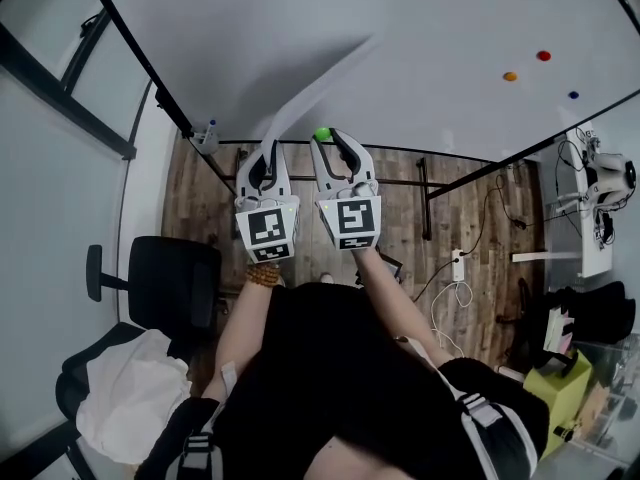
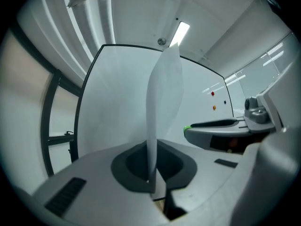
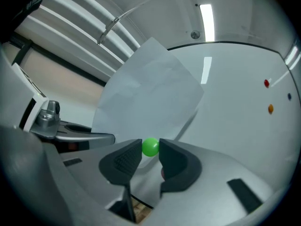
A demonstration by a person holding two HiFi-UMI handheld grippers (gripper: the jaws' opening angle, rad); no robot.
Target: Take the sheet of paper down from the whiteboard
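Note:
The white sheet of paper [image 1: 318,86] is off the whiteboard [image 1: 420,28] and curls up from my left gripper [image 1: 268,156]. In the left gripper view the sheet [image 2: 162,102] stands edge-on, and the left gripper [image 2: 151,185] is shut on its lower edge. My right gripper [image 1: 326,140] is just to the right of it, shut on a small green magnet [image 1: 322,134]. In the right gripper view the green magnet [image 3: 150,146] sits pinched between the dark pads [image 3: 122,161], with the sheet [image 3: 150,95] behind it and the left gripper [image 3: 70,133] at the left.
Red [image 1: 543,56], orange [image 1: 510,76] and blue [image 1: 573,95] magnets stay on the board at the right. A black office chair [image 1: 160,278] with a white cloth [image 1: 130,398] stands at the lower left. A desk [image 1: 590,208] and floor cables [image 1: 450,278] lie at the right.

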